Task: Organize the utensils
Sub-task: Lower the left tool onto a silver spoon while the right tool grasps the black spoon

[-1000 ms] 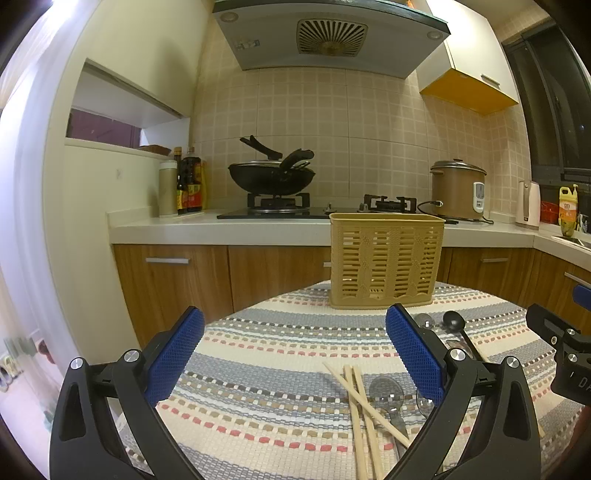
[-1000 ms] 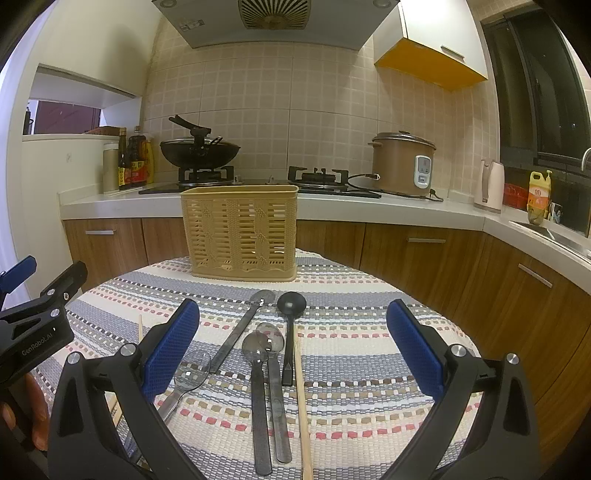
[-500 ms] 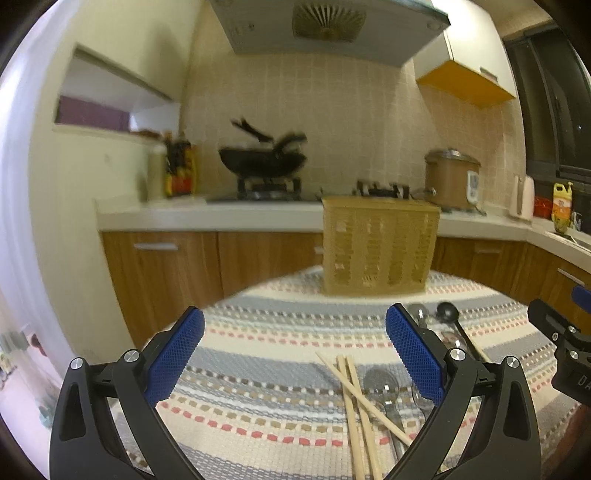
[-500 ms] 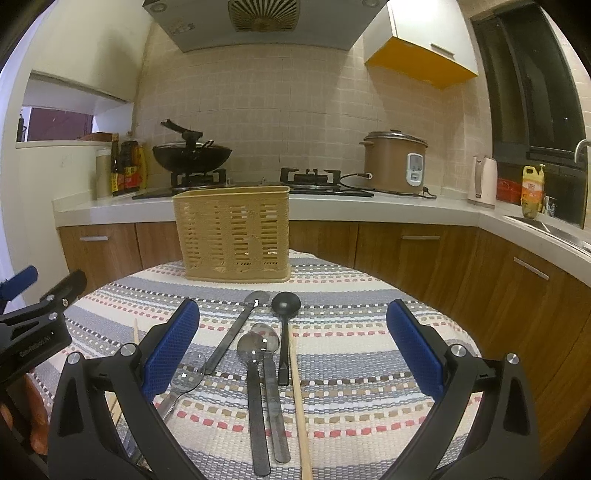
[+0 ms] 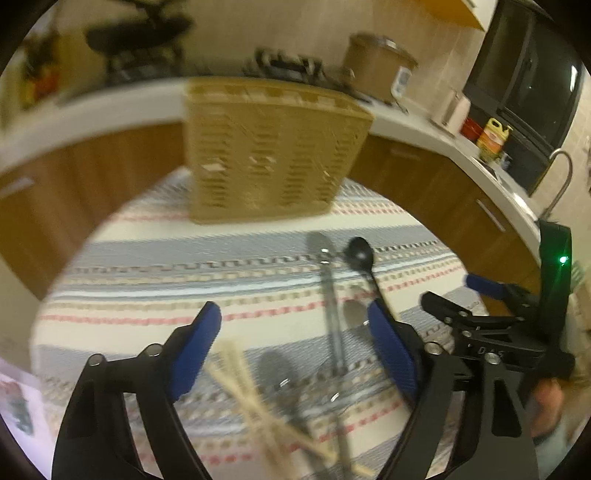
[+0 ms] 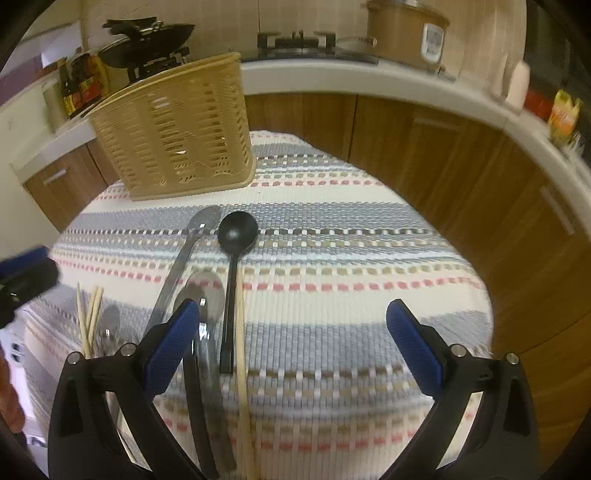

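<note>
A tan slatted utensil basket (image 6: 173, 129) stands at the far side of the round table with a striped cloth (image 6: 351, 258); it also shows in the left wrist view (image 5: 269, 147). In front of it lie a black ladle (image 6: 236, 232), a long steel spoon (image 6: 195, 229), smaller steel spoons (image 6: 205, 291), a single chopstick (image 6: 242, 350) and a chopstick bundle (image 6: 88, 314). My right gripper (image 6: 291, 345) is open, hovering just right of the ladle handle. My left gripper (image 5: 295, 345) is open above the chopsticks (image 5: 240, 384) and spoons (image 5: 332, 314). Both are empty.
Wooden cabinets and a white counter (image 6: 406, 85) curve behind the table, with a wok (image 6: 147, 35), a stove, a rice cooker (image 6: 406, 29) and sauce bottles (image 6: 79, 85). The right gripper's body (image 5: 498, 332) sits close on the left gripper's right.
Both grippers have tilted down and moved forward over the table toward the utensils. The left one has also swung right. Both stay open.
</note>
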`<act>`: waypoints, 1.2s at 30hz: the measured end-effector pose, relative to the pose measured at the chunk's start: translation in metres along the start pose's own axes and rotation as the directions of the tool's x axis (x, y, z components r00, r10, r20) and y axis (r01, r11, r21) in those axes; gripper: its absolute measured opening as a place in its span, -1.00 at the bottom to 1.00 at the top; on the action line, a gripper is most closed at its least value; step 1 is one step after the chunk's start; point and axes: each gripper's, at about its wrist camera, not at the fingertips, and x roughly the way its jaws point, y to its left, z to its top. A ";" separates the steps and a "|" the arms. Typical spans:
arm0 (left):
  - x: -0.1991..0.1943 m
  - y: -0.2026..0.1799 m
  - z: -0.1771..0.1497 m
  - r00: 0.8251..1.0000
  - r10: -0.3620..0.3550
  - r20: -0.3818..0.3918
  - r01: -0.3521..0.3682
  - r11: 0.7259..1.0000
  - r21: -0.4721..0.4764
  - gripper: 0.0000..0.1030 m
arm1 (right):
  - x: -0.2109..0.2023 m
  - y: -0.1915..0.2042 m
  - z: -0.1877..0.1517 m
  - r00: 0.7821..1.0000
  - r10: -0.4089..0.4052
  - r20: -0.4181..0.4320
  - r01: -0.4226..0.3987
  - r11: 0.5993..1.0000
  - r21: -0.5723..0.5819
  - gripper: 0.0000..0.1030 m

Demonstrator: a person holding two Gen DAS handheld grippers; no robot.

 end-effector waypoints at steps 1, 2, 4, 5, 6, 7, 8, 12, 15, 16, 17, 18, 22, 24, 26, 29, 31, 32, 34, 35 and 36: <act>0.017 0.003 0.010 0.999 -0.032 -0.044 0.031 0.999 -0.025 0.47 | 0.005 -0.003 0.005 0.999 0.034 -0.019 -0.034 0.999 0.006 0.88; 0.024 0.004 0.014 0.997 -0.046 -0.062 0.044 0.998 -0.039 0.46 | 0.010 -0.006 0.010 0.997 0.067 -0.042 -0.066 0.998 0.016 0.87; 0.048 0.006 0.026 0.987 -0.117 -0.112 0.109 0.991 -0.076 0.41 | 0.021 -0.009 0.020 0.989 0.118 -0.087 -0.114 0.992 0.047 0.65; 0.059 0.007 0.030 0.982 -0.136 -0.134 0.125 0.988 -0.089 0.36 | 0.027 -0.010 0.025 0.984 0.141 -0.109 -0.136 0.989 0.055 0.60; 0.069 0.007 0.032 0.978 -0.141 -0.153 0.127 0.987 -0.098 0.29 | 0.033 -0.008 0.029 0.980 0.153 -0.123 -0.147 0.987 0.059 0.52; 0.081 0.005 0.035 0.974 -0.141 -0.179 0.123 0.987 -0.104 0.26 | 0.038 -0.007 0.031 0.978 0.159 -0.133 -0.153 0.987 0.054 0.45; 0.090 0.005 0.038 0.971 -0.140 -0.193 0.121 0.987 -0.108 0.23 | 0.040 -0.005 0.032 0.977 0.162 -0.140 -0.157 0.987 0.045 0.43; 0.115 0.004 0.043 0.967 -0.138 -0.214 0.114 0.986 -0.121 0.09 | 0.047 0.008 0.029 0.978 0.166 -0.123 -0.168 0.986 -0.009 0.12; 0.125 0.003 0.048 0.968 -0.127 -0.218 0.102 0.987 -0.120 0.09 | 0.053 0.020 0.027 0.985 0.139 -0.105 -0.147 0.986 -0.073 -0.05; 0.126 0.002 0.050 0.970 -0.118 -0.212 0.095 0.989 -0.116 0.09 | 0.056 0.022 0.027 0.987 0.122 -0.106 -0.131 0.987 -0.091 -0.12; 0.127 0.000 0.052 0.972 -0.107 -0.209 0.086 0.991 -0.107 0.09 | 0.059 0.025 0.027 0.988 0.110 -0.107 -0.121 0.987 -0.102 -0.15; 0.127 -0.002 0.054 0.973 -0.095 -0.212 0.075 0.992 -0.098 0.09 | 0.059 0.027 0.026 0.990 0.099 -0.097 -0.110 0.987 -0.115 -0.16; 0.129 -0.012 0.059 0.977 -0.031 -0.210 0.021 0.999 -0.049 0.09 | 0.061 0.031 0.026 0.993 0.093 -0.075 -0.101 0.987 -0.124 -0.33; 0.133 -0.022 0.060 0.978 0.027 -0.207 -0.029 1.000 -0.009 0.08 | 0.062 0.033 0.025 0.995 0.075 -0.061 -0.083 0.987 -0.139 -0.41; 0.135 -0.029 0.060 0.977 0.071 -0.201 -0.068 0.997 0.020 -0.01 | 0.063 0.035 0.024 0.998 0.055 -0.043 -0.061 0.986 -0.155 -0.50; 0.138 -0.036 0.059 0.970 0.158 -0.184 -0.148 0.987 0.066 -0.33 | 0.064 0.032 0.021 0.998 0.055 -0.030 -0.059 0.988 -0.145 -0.68; 0.137 -0.034 0.061 0.971 0.159 -0.177 -0.152 0.987 0.050 -0.45 | 0.061 0.028 0.019 0.997 0.072 -0.029 -0.075 0.989 -0.129 -0.70; 0.134 -0.029 0.061 0.975 0.138 -0.175 -0.136 0.990 0.024 -0.46 | 0.061 0.026 0.020 0.996 0.078 -0.031 -0.082 0.989 -0.121 -0.70; 0.128 -0.014 0.061 0.982 0.076 -0.172 -0.085 0.995 -0.045 -0.54 | 0.061 0.022 0.021 0.996 0.085 -0.036 -0.089 0.990 -0.110 -0.70; 0.124 -0.005 0.061 0.985 0.048 -0.168 -0.063 0.995 -0.079 -0.56 | 0.061 0.020 0.022 0.996 0.083 -0.038 -0.086 0.991 -0.105 -0.70; 0.119 0.003 0.061 0.986 0.026 -0.164 -0.044 0.993 -0.108 -0.62 | 0.061 0.019 0.023 0.996 0.075 -0.039 -0.078 0.992 -0.101 -0.70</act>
